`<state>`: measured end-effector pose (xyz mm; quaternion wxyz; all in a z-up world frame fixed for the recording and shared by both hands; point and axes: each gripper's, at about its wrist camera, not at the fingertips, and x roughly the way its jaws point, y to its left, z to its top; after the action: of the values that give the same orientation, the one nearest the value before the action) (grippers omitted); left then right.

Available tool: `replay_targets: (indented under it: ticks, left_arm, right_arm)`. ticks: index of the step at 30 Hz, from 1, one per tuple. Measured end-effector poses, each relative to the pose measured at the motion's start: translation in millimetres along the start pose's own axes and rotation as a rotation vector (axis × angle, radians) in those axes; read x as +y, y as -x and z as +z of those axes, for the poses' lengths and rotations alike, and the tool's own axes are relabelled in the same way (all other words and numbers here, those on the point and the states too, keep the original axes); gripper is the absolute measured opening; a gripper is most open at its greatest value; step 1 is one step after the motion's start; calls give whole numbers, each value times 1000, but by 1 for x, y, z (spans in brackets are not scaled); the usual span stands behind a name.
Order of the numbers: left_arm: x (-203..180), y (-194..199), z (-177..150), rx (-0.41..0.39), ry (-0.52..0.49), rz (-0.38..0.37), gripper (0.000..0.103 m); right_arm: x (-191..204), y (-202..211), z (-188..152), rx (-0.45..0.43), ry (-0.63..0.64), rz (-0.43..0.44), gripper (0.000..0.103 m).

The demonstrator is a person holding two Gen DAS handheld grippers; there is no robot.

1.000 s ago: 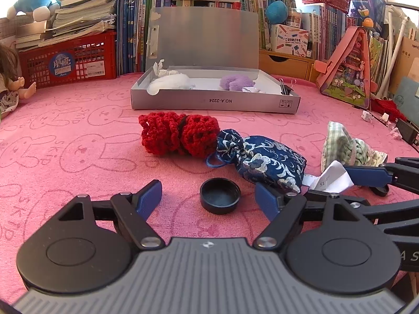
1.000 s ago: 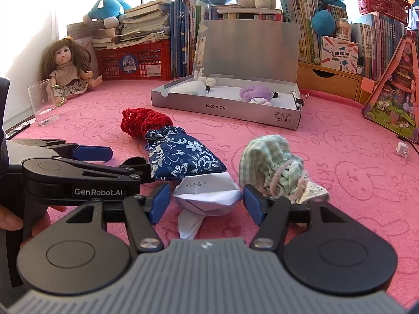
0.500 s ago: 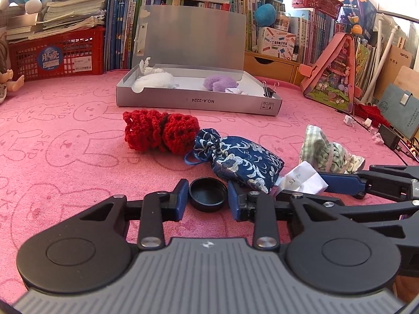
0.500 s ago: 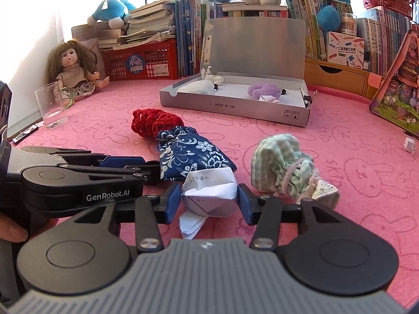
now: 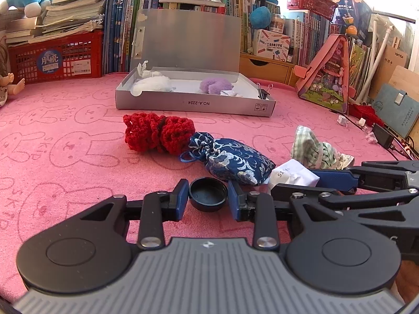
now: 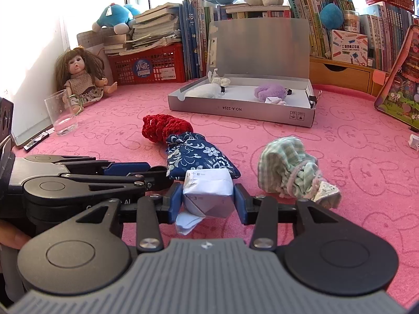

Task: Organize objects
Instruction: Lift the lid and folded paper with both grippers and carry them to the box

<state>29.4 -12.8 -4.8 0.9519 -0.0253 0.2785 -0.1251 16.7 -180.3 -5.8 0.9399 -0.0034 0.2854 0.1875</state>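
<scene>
pink rabbit-print cloth [image 5: 65, 141] covers the surface, with an open grey box [image 5: 195, 102] toward the back. nearer than the box, the left gripper [image 5: 208, 200] pinches a round black cap [image 5: 208, 193]. beside it the right gripper [image 6: 208, 201] has just been closing and squeezes a folded white paper [image 6: 208, 191], just in front of a blue floral pouch [image 6: 196, 157].
</scene>
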Motion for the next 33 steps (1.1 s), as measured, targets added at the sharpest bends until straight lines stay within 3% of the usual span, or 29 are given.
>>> replay_targets:
  ticks: [4, 10, 14, 24, 26, 30, 33]
  left_arm:
    - [-1, -2, -3, 7, -18, 17, 38]
    - [0, -4, -7, 2, -39, 36, 56]
    - [-6, -9, -10, -1, -82, 47, 59]
    - [-11, -12, -12, -9, -120, 64, 58]
    - [-11, -11, -12, -8, -114, 64, 55]
    - [-11, -6, -10, 4, -83, 24, 38]
    - [-11, -1, -8, 2, -55, -4, 38]
  right_arm:
    - [-1, 0, -2, 8, 6, -12, 48]
    - [-4, -3, -6, 26, 8, -53, 48]
    - [-3, -4, -6, 27, 7, -60, 48]
    - [-1, -7, -6, 30, 40, -97, 49]
    - [-1, -6, -5, 30, 36, -85, 49]
    - [-3, 0, -2, 27, -4, -42, 48]
    - [-4, 7, 1, 13, -9, -35, 47]
